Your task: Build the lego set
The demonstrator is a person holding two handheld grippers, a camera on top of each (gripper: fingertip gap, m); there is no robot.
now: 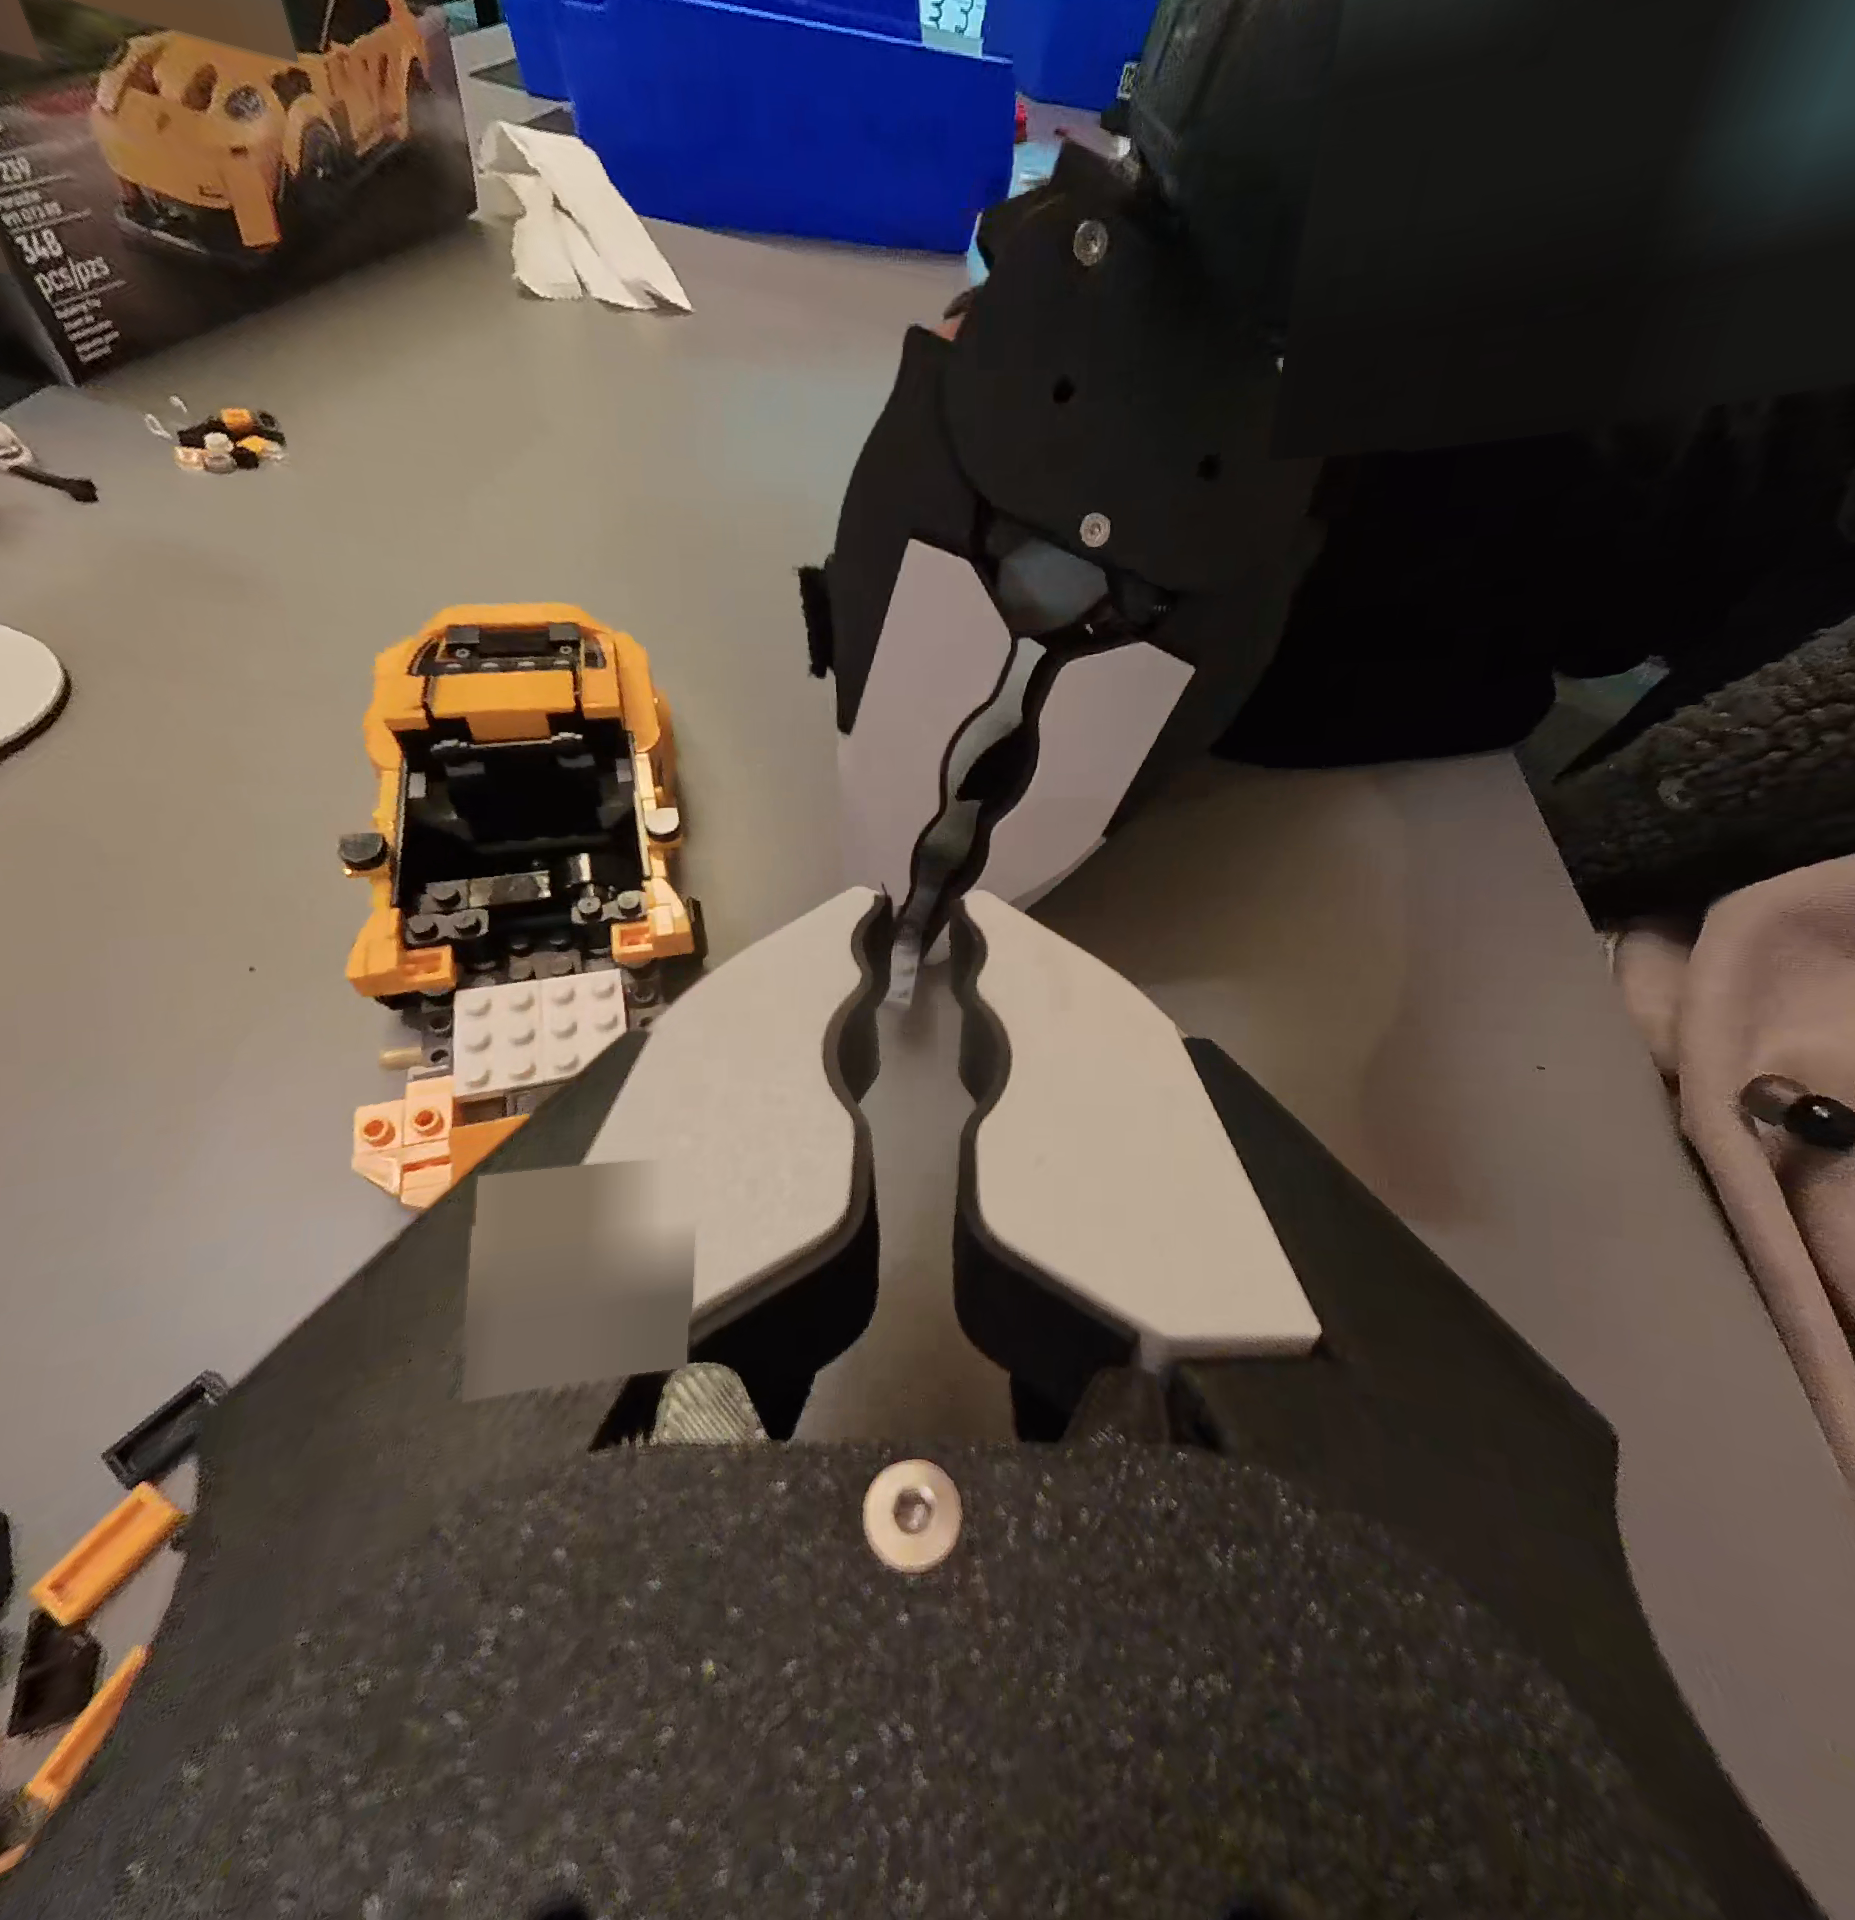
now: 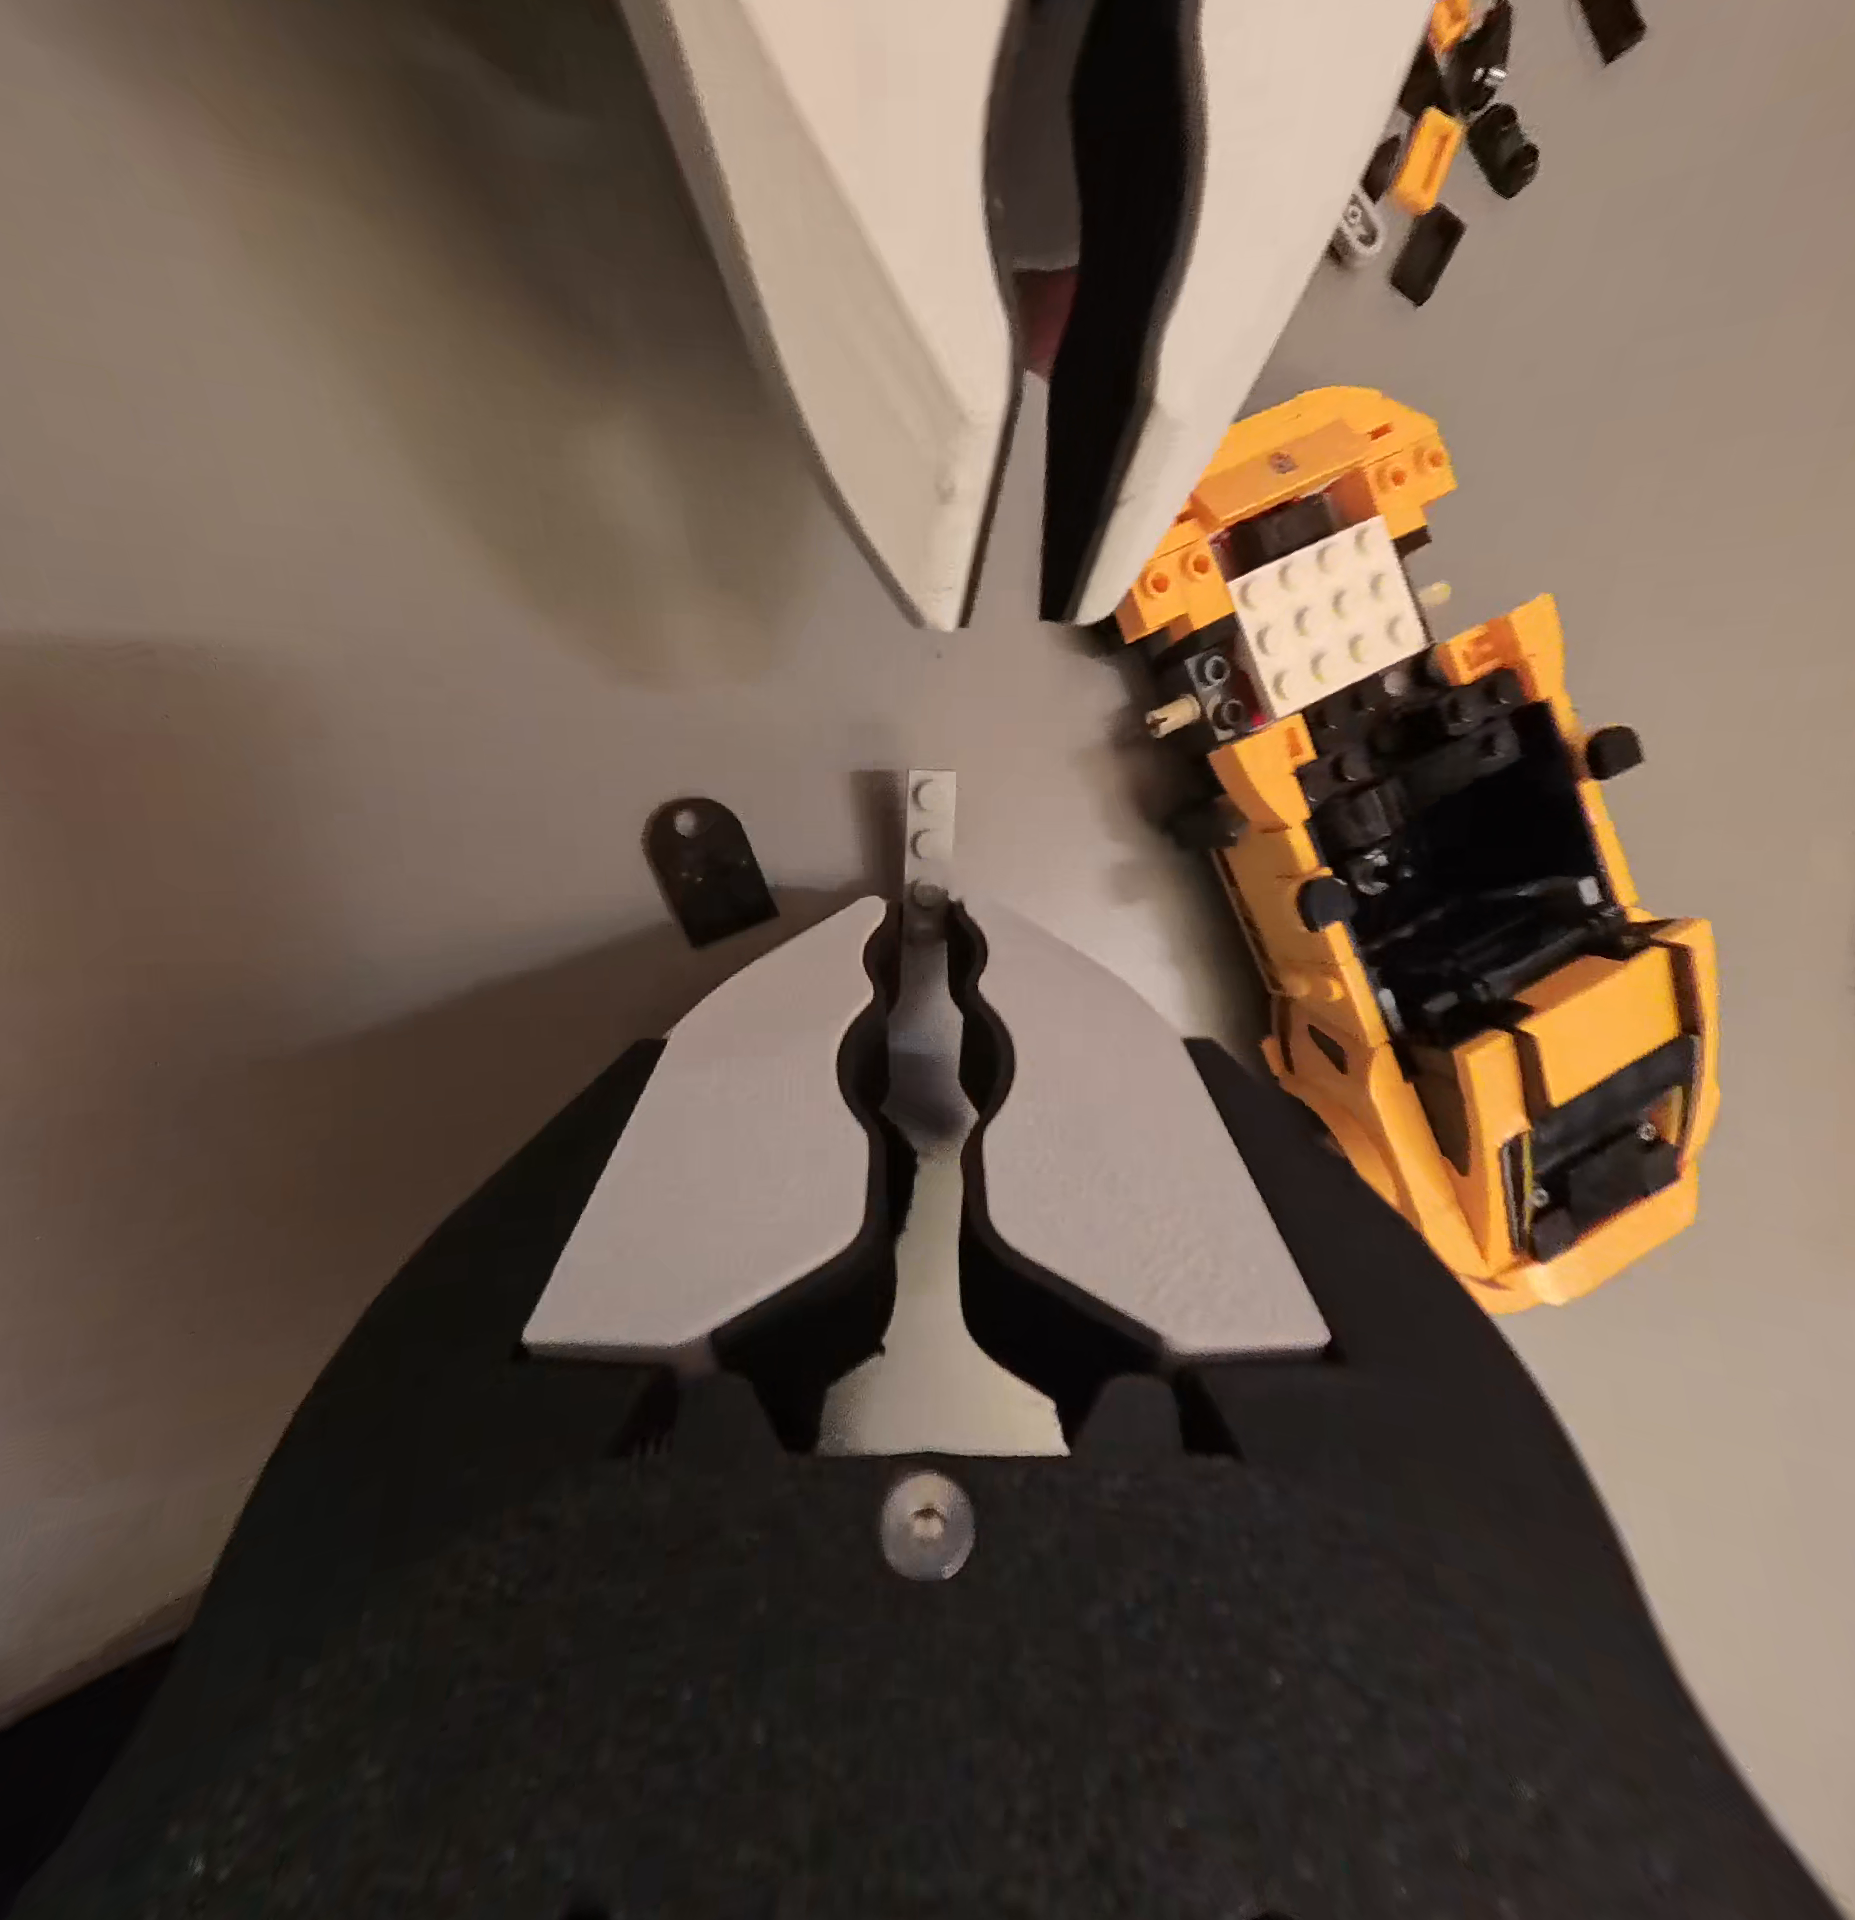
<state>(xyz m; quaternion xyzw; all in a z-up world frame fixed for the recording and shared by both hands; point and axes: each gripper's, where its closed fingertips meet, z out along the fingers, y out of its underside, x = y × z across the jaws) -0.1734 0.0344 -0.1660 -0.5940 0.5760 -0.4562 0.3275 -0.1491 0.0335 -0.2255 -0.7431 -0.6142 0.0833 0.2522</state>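
Between the two facing claws, a narrow grey Lego plate is pinched at one end by the right claw. Left claw stands slightly apart, its tips flanking the plate's free end. Beside them, the half-built orange Lego car rests on the grey counter.

Left wrist view: set box cut off by the top and left edges; car nose hidden behind the left gripper's finger. Loose pieces beyond the car too small to identify
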